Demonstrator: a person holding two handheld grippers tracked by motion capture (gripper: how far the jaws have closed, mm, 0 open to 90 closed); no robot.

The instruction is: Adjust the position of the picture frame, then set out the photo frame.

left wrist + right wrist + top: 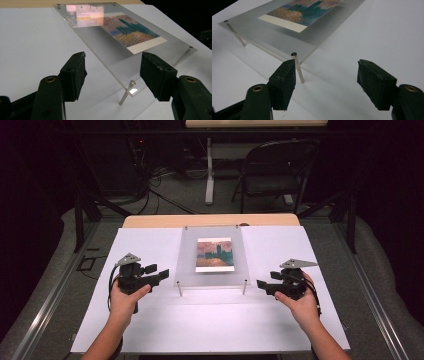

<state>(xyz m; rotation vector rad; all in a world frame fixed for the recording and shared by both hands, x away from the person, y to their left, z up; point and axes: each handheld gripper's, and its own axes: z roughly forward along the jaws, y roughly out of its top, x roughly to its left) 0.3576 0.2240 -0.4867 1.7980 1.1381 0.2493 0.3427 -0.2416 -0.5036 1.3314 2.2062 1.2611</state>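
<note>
A clear acrylic frame [212,255] on thin metal legs stands in the middle of the white sheet, with a painted picture [214,254] under its plate. My left gripper [162,275] hovers just off the frame's near left corner, jaws open and nothing between them. In the left gripper view the frame's edge [110,72] and one leg [127,92] lie ahead of the gripper [113,75]. My right gripper [260,284] sits off the near right corner, open and holding nothing. In the right gripper view a leg [298,68] stands beside the left jaw of the gripper [327,80].
The white sheet [150,320] covers a wooden table [150,221]. Beyond the table's far edge stand a folding chair [272,170] and a table leg [209,170] with cables on the floor. Black rails [80,215] flank the table on both sides.
</note>
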